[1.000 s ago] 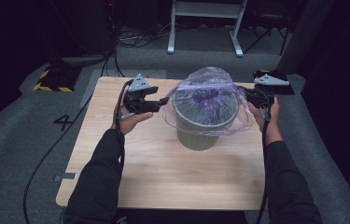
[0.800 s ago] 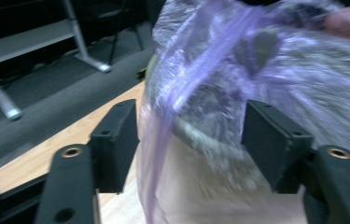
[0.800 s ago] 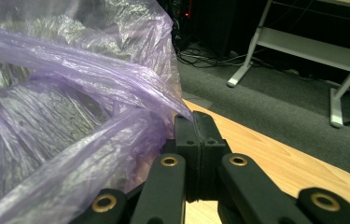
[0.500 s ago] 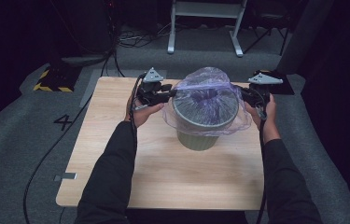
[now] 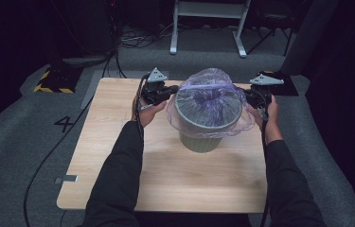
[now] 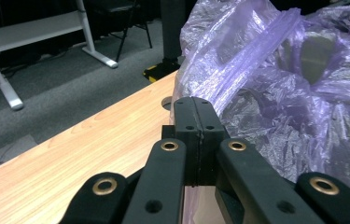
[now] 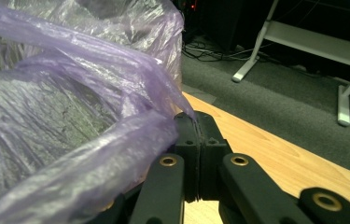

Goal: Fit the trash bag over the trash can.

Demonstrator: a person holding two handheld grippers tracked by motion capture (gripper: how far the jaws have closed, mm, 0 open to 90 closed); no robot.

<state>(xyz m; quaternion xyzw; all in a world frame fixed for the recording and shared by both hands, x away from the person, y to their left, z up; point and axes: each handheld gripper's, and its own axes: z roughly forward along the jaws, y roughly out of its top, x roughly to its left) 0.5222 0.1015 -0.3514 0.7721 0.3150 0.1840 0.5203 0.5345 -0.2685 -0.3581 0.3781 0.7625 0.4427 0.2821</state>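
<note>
Lab: hazard-striped block (image 5: 52, 81), floor cables (image 5: 132, 40), numbered carpet (image 5: 65, 124).

Your left gripper (image 6: 196, 116) has just been closing, and its two black jaws now meet tip to tip with no gap showing. The purple plastic bag (image 6: 275, 88) billows just right of them (whether film is pinched between the pads you cannot tell). Beneath lies the wooden table (image 6: 84, 144), with grey carpet (image 6: 60, 88) and a white frame leg (image 6: 95, 44) beyond.

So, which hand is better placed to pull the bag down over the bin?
Probably right: the right tool pinches the purple bag. The left tool has just closed beside it; film between its jaws is unclear.
</note>
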